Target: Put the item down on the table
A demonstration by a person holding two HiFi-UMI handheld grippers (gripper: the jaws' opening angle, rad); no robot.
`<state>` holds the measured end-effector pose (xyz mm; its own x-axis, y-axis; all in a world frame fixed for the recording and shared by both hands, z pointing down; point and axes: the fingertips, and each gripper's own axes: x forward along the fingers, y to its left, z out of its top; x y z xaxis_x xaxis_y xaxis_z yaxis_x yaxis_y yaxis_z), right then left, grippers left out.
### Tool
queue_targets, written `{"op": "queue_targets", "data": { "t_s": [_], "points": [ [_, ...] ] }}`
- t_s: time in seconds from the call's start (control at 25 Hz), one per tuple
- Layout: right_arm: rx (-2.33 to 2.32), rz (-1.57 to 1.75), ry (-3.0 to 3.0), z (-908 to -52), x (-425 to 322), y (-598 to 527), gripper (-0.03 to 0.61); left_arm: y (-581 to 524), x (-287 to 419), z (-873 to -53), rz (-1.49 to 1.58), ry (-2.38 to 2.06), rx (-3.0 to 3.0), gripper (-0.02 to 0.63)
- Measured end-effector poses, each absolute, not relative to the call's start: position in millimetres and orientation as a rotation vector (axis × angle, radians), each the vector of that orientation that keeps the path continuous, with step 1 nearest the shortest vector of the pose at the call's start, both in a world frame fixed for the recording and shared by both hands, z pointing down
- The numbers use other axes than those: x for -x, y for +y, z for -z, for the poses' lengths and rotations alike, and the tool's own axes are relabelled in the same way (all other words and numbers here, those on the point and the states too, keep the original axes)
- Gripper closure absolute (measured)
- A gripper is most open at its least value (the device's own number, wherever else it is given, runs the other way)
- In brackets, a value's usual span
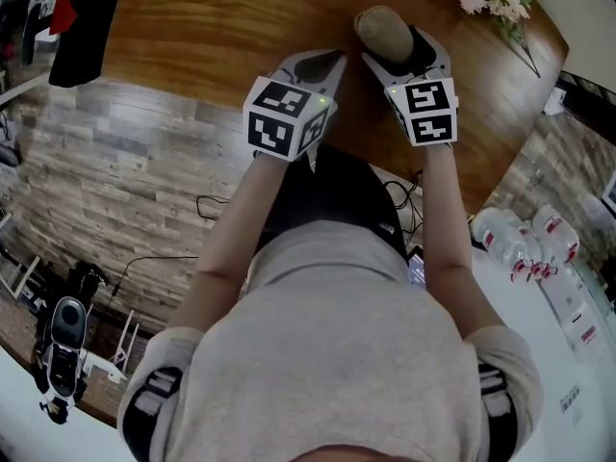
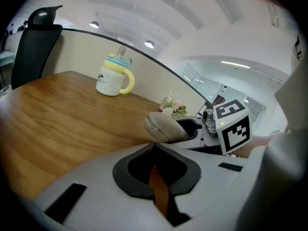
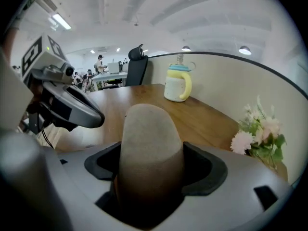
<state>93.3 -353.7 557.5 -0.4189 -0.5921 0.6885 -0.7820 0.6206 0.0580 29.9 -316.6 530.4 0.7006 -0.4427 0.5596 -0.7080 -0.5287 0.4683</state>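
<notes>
Right tongs (image 3: 151, 153) grip one item (image 3: 149, 124) (left tongs (image 2: 155, 148) closed).

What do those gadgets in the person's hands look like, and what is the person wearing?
The left claw and right claw are smooth pale grey shells with black padding inside. Each carries a white cube printed with black square markers. The person wears a pale short-sleeved top.

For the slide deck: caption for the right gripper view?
Right gripper shut on a beige rounded item over the wooden table; lidded cup and flowers beyond.
</notes>
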Motion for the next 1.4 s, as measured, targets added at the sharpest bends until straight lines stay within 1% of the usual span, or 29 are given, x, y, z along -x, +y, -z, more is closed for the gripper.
{"op": "queue_targets", "data": {
  "t_s": [0.4,0.64,0.92,1.16,1.4],
  "points": [
    [-0.870,-0.241,-2.110,-574,-75,-363,0.179,-327,-22,-541,-0.472,-0.898,-2.172,0.603],
    [-0.872,-0.155,-2.071,-577,-73,-365,0.176,-332,-20,-542,-0.468,-0.903,-2.165,0.603],
    [-0.886,-0.142,-2.070,-575,-71,-363,0.175,-334,-18,-538,-0.460,-0.900,-2.172,0.603],
    [-0.951,-0.108,-2.095,-558,-73,-361,0.176,-336,-15,-530,-0.456,-0.904,-2.196,0.603],
    [-1.096,-0.124,-2.162,-518,-75,-359,0.179,-339,-4,-509,-0.435,-0.934,-2.230,0.603]
  ]
}}
